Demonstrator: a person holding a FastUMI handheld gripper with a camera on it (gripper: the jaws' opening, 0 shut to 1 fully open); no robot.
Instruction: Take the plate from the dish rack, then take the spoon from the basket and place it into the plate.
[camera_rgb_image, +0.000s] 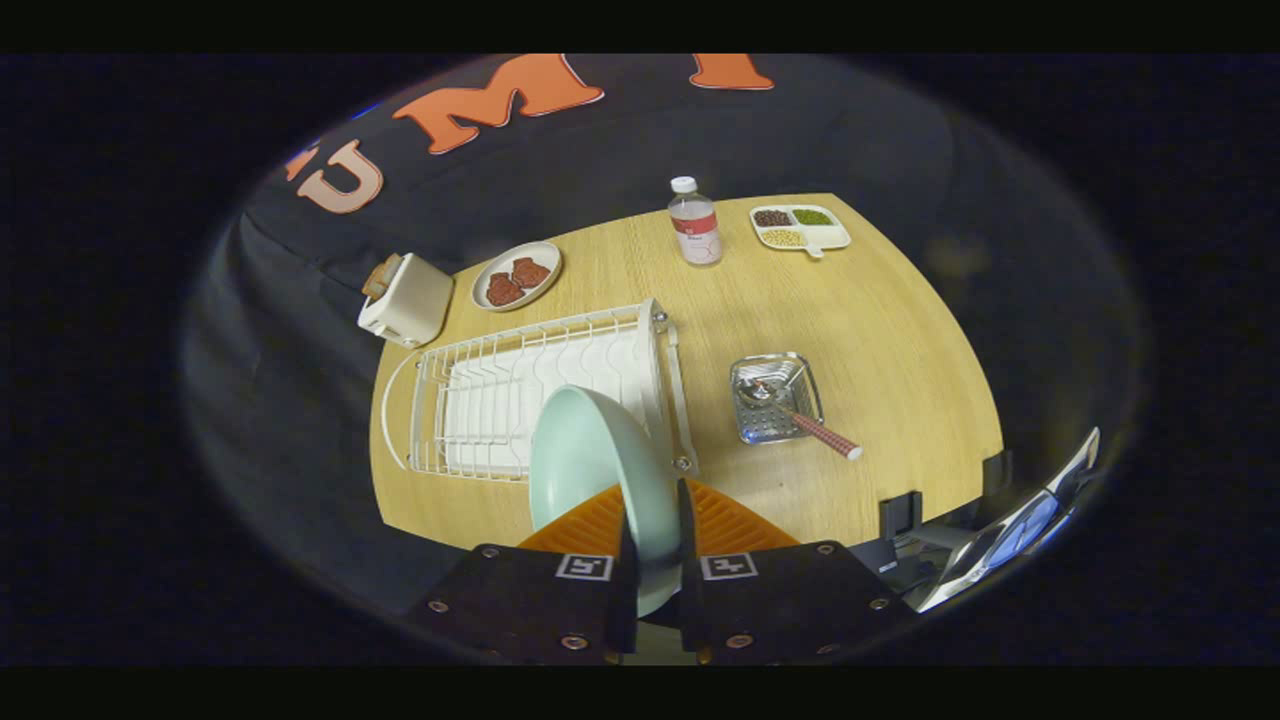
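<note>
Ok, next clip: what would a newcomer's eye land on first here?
The pale green round plate, held on edge between the tongs, which are shut on its rim. Beyond it lies the white wire dish rack on the wooden table, and beside that rack a metal basket holding a spoon.

Plate (600, 455): lower rim hidden between the fingers (590, 525) of the gripper (655, 530), which press on it from both sides; covers the near right corner of the dish rack (520, 385). Spoon (800, 415): bowl lies inside the basket (775, 397), detail too small to tell. Bottle (695, 222): label unreadable. Divided tray (800, 228): contents too small to name. Table (900, 330): near edge hidden behind the gripper body.
</note>
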